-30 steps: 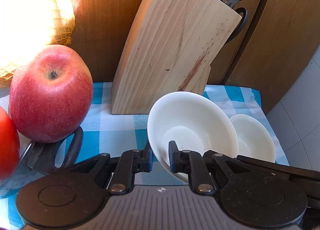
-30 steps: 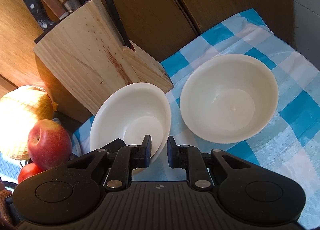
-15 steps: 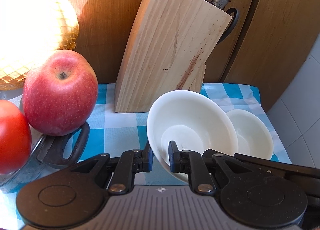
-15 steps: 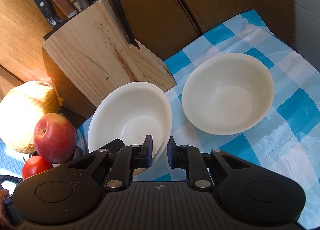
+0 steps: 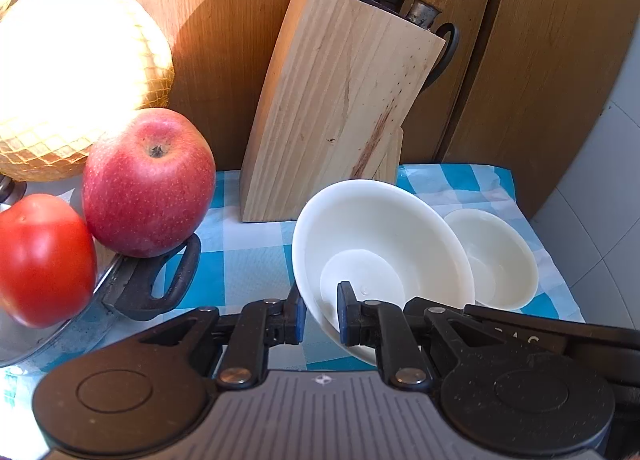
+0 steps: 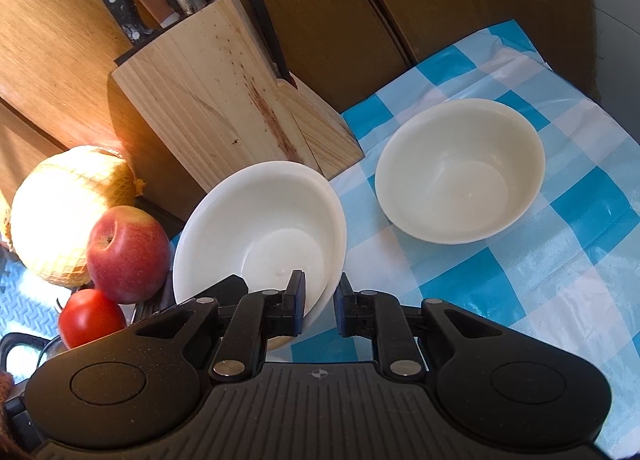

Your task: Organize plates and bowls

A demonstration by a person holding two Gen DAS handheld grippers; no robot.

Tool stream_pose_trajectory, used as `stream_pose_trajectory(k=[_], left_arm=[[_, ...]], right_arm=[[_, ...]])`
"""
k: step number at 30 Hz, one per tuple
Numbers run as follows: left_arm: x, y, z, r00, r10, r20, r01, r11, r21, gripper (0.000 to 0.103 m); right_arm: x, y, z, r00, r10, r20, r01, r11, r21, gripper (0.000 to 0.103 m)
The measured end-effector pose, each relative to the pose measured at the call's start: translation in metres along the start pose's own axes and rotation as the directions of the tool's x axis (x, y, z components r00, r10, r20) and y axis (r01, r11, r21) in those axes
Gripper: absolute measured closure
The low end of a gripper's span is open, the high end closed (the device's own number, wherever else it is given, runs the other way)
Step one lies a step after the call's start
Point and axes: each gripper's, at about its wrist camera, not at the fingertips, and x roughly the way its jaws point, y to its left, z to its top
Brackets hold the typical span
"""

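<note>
While both tools reach in from the near edge, the left hand-held gripper (image 5: 319, 314) has its jaws clamped on the near rim of the tilted white bowl (image 5: 380, 256), one pad outside the wall and the other inside. That bowl leans up on its far side, its open mouth turned toward the camera. The right hand-held gripper (image 6: 319, 304) also meets this bowl (image 6: 260, 236) at the near rim: its left pad sits inside the bowl and its right pad outside, the jaws narrow about the wall; whether the pads actually press on it cannot be told.

A second white bowl (image 6: 460, 172) stands upright on the blue-and-white checked cloth (image 6: 560, 260), just beside the tilted one on its right and apart from both grippers. In the left wrist view it (image 5: 496, 260) peeks out from behind the tilted bowl's rim.

Just behind the tilted bowl stands a wooden knife block (image 5: 340, 112) with several handles sticking out of its top, backed by wooden boards (image 5: 540, 60). To the left of the bowls lie a red apple (image 5: 150, 182), a tomato (image 5: 44, 260) and a netted melon (image 5: 76, 76); the apple rests on a metal pan whose black handle (image 5: 160, 284) juts toward the cloth.
</note>
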Motion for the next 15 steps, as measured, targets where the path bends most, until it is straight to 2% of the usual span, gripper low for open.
stream_pose_trajectory(k=[15], left_arm=[[-0.042,0.009,-0.026,1.0,-0.003,0.007,0.003,1.0,0.017,0.094]], right_arm=[[-0.031,0.015,-0.029,0.999,0.007,-0.032,-0.009,0.997,-0.071,0.081]])
